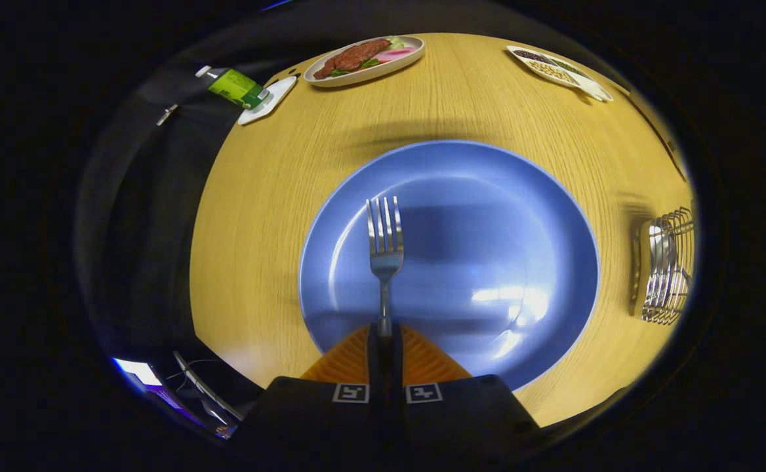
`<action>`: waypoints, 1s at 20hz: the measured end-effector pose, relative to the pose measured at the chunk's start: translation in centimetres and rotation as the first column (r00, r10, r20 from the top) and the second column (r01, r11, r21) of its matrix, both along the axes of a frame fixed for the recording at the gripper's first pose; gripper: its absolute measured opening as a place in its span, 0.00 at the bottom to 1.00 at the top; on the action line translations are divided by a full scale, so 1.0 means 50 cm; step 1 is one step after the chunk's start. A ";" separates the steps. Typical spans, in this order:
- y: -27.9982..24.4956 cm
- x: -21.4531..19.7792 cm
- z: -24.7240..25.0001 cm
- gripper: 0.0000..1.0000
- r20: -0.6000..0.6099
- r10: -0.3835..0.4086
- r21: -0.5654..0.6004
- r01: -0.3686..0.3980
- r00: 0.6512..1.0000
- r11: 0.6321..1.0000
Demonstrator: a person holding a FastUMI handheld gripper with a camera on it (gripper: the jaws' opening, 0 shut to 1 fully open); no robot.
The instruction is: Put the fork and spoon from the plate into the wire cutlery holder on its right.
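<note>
Two fingers of the gripper (383, 341) were pressed together on the handle of the fork (384, 246), which pointed tines-forward above the blue plate (488, 196) at centre frame. At the right, well apart from the plate, stood the wire cutlery holder (670, 265) with the spoon (661, 248) inside. Farther up lay a dish of meat (364, 59), a tray of beans (557, 69) and a green carton (239, 88) on the wooden table (258, 196).
</note>
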State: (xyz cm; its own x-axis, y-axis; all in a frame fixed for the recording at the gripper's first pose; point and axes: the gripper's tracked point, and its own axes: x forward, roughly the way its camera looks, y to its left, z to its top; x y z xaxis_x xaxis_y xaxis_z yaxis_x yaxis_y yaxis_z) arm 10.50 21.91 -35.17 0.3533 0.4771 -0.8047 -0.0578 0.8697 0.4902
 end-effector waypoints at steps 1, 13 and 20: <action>-0.009 0.003 0.010 0.06 0.011 -0.013 0.021 0.012 1.000 1.000; -0.234 -0.022 0.260 0.05 0.154 -0.007 0.128 -0.013 0.988 0.992; -0.472 -0.067 0.265 0.05 0.030 0.052 -0.030 -0.051 0.998 0.998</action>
State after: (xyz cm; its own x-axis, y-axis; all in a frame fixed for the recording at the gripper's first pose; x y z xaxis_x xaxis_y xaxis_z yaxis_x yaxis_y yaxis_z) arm 7.16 -1.71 -21.93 0.3536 0.4718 -0.8077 -0.1177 0.8791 0.4620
